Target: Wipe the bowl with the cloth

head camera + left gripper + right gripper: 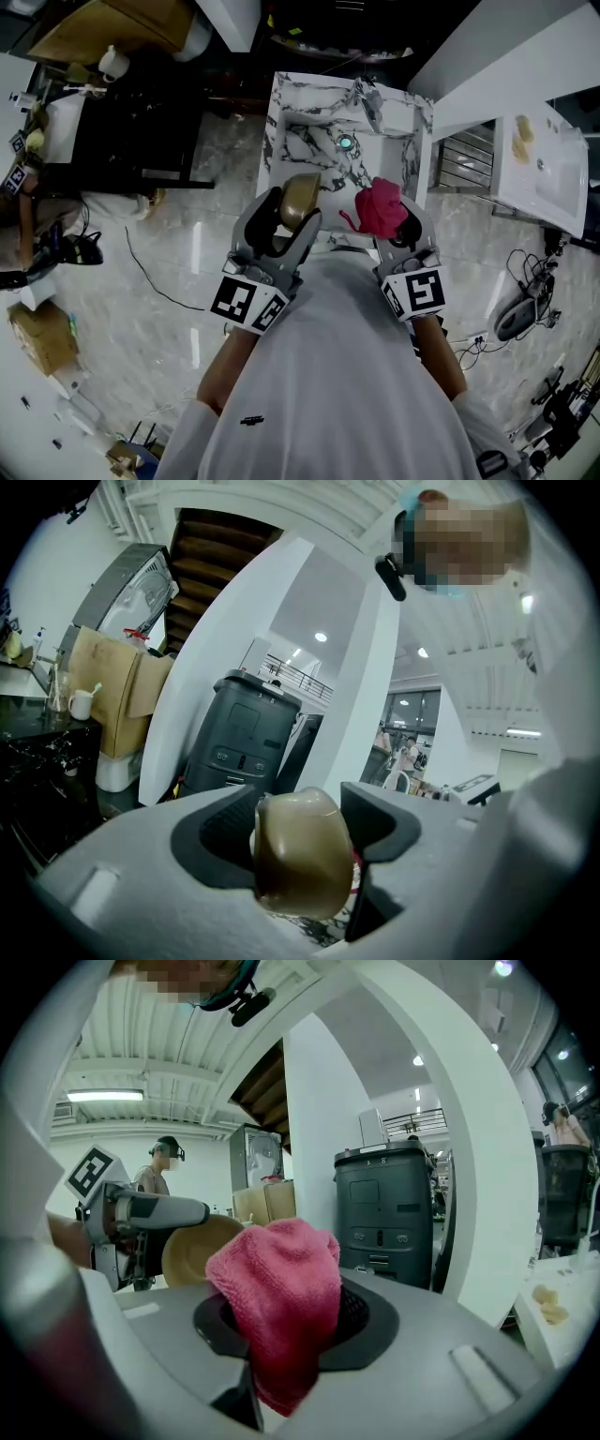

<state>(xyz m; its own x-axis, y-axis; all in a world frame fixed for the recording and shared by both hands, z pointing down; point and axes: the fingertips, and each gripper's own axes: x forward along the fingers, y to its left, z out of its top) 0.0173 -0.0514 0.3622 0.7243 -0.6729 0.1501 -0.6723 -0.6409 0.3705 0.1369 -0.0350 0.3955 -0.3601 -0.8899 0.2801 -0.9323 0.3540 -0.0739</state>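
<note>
My left gripper [286, 225] is shut on the rim of a tan bowl [301, 198], held up in front of the person's chest. In the left gripper view the bowl [300, 853] sits edge-on between the dark pads [222, 834]. A pink cloth [379, 208] is bunched in my right gripper [398, 230], which is shut on it. In the right gripper view the cloth [279, 1305] drapes over the jaws, and the bowl [195, 1246] with the left gripper [131, 1218] shows to the left. Bowl and cloth are a short gap apart.
Below the grippers stands a white marble-patterned table [309, 141] with a small teal object [346, 142] on it. A white counter [548, 169] lies to the right, a dark bench [131, 122] to the left. Cables [150, 277] cross the glossy floor. A person [161, 1168] stands in the background.
</note>
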